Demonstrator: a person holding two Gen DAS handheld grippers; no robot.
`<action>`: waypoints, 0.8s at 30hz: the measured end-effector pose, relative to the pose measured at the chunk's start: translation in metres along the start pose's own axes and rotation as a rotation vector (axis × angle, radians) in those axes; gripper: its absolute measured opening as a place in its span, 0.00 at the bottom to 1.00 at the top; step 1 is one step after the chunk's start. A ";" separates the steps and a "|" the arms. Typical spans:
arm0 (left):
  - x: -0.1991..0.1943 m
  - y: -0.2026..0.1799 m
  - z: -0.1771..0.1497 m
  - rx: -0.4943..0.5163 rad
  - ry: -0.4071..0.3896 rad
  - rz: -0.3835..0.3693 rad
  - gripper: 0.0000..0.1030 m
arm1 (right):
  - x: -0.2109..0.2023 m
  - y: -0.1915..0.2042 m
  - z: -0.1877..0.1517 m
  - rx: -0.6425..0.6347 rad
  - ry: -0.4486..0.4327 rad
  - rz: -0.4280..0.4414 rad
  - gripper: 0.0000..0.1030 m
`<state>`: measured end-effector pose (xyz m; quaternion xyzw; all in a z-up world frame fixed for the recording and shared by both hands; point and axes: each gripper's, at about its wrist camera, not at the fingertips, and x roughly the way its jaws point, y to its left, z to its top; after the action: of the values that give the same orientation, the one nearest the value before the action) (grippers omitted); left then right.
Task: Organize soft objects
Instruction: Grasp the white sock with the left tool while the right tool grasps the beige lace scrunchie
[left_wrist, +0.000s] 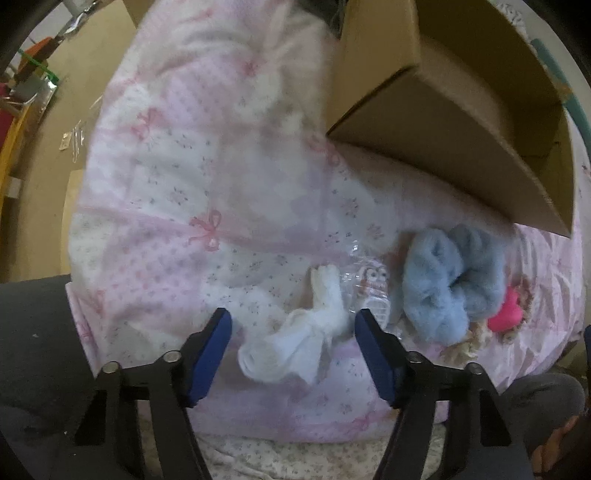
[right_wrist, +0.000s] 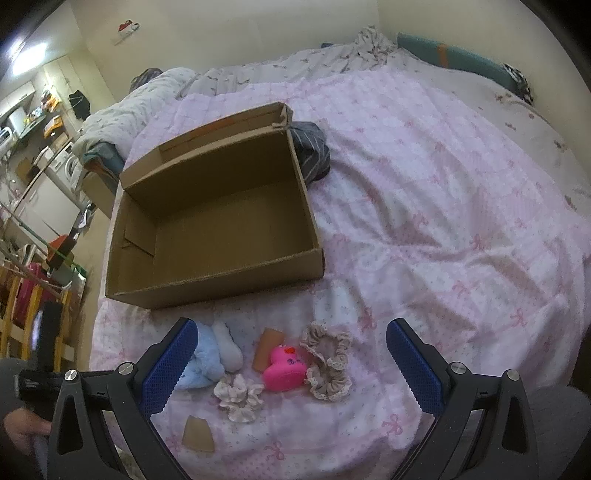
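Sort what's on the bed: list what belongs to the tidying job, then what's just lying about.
Job: cardboard box, blue scrunchie, white sock, pink plush duck, beige scrunchie, cream scrunchie.
Lying about: striped garment, cardboard scrap, teal pillow.

Looks like a small home bedroom: a bed with a pink bow-print quilt (right_wrist: 424, 177), a washing machine (right_wrist: 68, 168) and cluttered shelves (right_wrist: 33, 110) off to the side, and a drying rack (right_wrist: 22, 295).
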<state>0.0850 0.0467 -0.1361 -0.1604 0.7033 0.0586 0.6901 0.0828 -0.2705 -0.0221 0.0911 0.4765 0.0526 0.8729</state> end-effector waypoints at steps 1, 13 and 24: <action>0.002 0.001 0.000 -0.006 0.000 -0.014 0.56 | 0.002 0.000 0.000 0.003 0.004 0.002 1.00; -0.063 -0.004 -0.018 0.067 -0.091 -0.109 0.23 | 0.009 -0.020 0.004 0.090 0.037 0.028 1.00; -0.058 0.010 -0.003 0.064 -0.164 -0.055 0.23 | 0.079 -0.053 -0.005 0.268 0.344 0.032 0.77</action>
<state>0.0787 0.0633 -0.0800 -0.1520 0.6414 0.0300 0.7514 0.1214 -0.3072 -0.1007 0.2035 0.6195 0.0172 0.7579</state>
